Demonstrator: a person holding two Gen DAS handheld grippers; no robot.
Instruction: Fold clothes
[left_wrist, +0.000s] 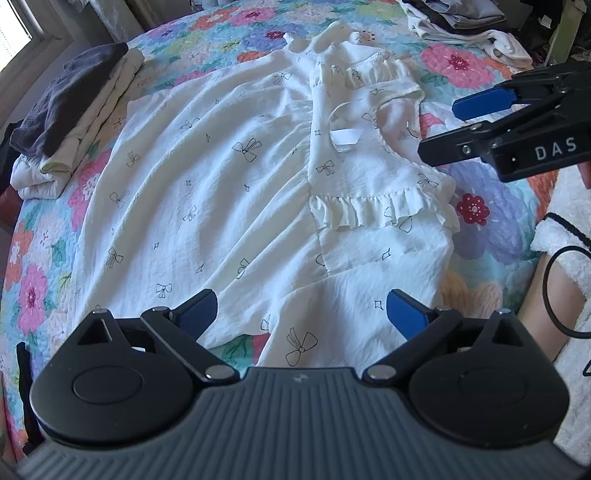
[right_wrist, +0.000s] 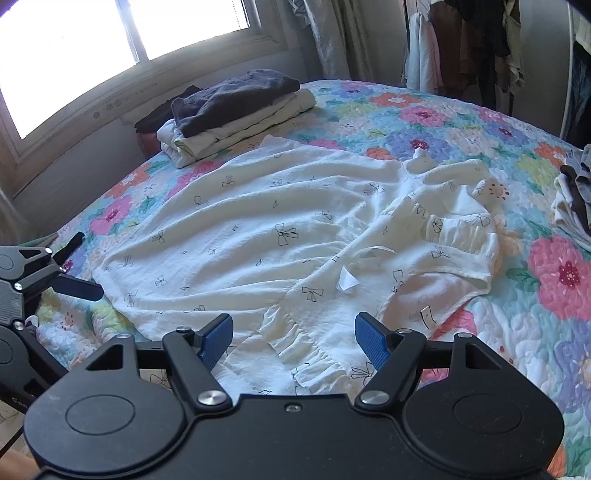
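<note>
A white dress with small black bow prints (left_wrist: 229, 192) lies spread on the floral quilt (left_wrist: 37, 288); its ruffled top is folded over on the right side. It also shows in the right wrist view (right_wrist: 280, 236). My left gripper (left_wrist: 301, 314) is open and empty just above the dress's near hem. My right gripper (right_wrist: 293, 341) is open and empty over the ruffled edge (right_wrist: 314, 362). The right gripper also shows at the right edge of the left wrist view (left_wrist: 450, 129), and the left gripper shows at the left edge of the right wrist view (right_wrist: 79, 262).
A stack of folded clothes (right_wrist: 236, 110), dark grey on top, sits at the bed's far corner under the window (right_wrist: 110, 44). A pile of unfolded clothes (left_wrist: 465, 26) lies at the other far side. Hanging garments (right_wrist: 480, 44) stand beyond the bed.
</note>
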